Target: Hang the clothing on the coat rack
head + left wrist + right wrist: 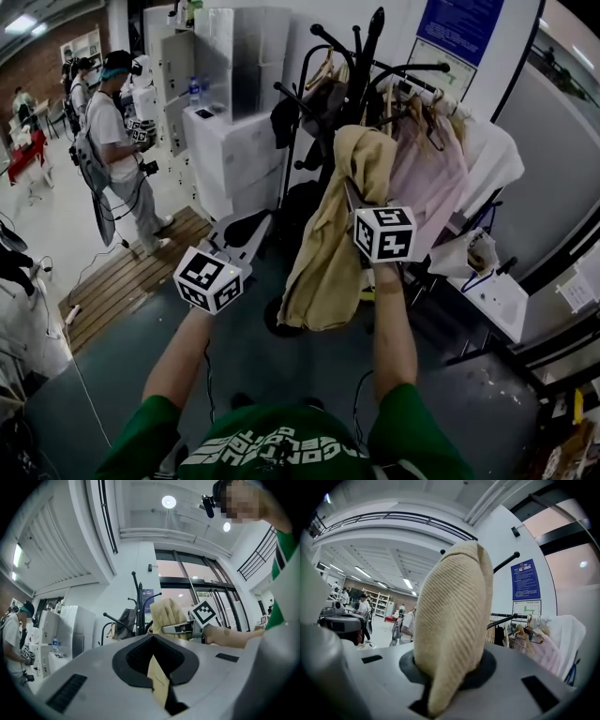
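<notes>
Right gripper [354, 195] clamped on a fold of the beige ribbed garment [328, 253], garment hanging beside the black coat rack [367, 47], left gripper [246, 234] lower left, jaws narrow, pinching a thin tan strip [158, 682].

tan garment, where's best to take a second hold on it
Likely best: pinch the tan garment on its loose left edge, about halfway down, coming from the head view's left. It hangs in one limp fold from the right gripper, and the coat rack crowds its right side.
</notes>
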Action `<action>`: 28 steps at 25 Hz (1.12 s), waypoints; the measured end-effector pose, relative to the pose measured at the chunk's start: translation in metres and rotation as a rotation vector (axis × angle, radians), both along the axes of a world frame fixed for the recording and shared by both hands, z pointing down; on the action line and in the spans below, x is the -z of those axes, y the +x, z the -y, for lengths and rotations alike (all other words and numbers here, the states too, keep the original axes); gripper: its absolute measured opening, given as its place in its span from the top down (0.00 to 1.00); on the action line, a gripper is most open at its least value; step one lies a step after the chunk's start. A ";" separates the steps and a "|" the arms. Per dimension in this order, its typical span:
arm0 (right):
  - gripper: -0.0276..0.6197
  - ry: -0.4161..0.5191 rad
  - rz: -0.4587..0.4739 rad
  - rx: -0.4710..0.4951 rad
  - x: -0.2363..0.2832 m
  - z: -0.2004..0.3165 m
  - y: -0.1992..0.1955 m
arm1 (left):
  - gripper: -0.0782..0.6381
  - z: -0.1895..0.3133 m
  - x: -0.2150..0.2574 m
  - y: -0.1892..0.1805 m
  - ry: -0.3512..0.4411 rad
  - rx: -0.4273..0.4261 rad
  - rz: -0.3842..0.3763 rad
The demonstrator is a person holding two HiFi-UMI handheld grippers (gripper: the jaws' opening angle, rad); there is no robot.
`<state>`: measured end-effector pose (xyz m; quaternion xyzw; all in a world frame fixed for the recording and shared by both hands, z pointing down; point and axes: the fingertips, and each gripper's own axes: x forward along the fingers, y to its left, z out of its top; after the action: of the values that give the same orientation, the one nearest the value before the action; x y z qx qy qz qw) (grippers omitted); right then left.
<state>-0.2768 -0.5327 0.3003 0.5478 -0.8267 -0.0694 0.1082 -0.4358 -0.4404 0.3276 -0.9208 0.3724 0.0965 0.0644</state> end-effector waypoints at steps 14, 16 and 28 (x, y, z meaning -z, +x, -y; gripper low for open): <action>0.84 -0.038 0.000 0.020 -0.029 0.018 -0.005 | 0.89 0.014 -0.011 -0.003 -0.021 0.014 -0.012; 0.84 -0.033 0.003 0.023 -0.030 0.017 -0.004 | 0.89 0.014 -0.013 -0.001 -0.024 0.013 -0.014; 0.79 -0.031 0.001 0.066 -0.037 0.005 -0.007 | 0.89 0.006 -0.017 0.019 -0.031 0.007 -0.012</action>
<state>-0.2835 -0.5379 0.3370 0.5187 -0.8452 -0.0599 0.1141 -0.4168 -0.4468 0.3447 -0.9198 0.3776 0.0959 0.0481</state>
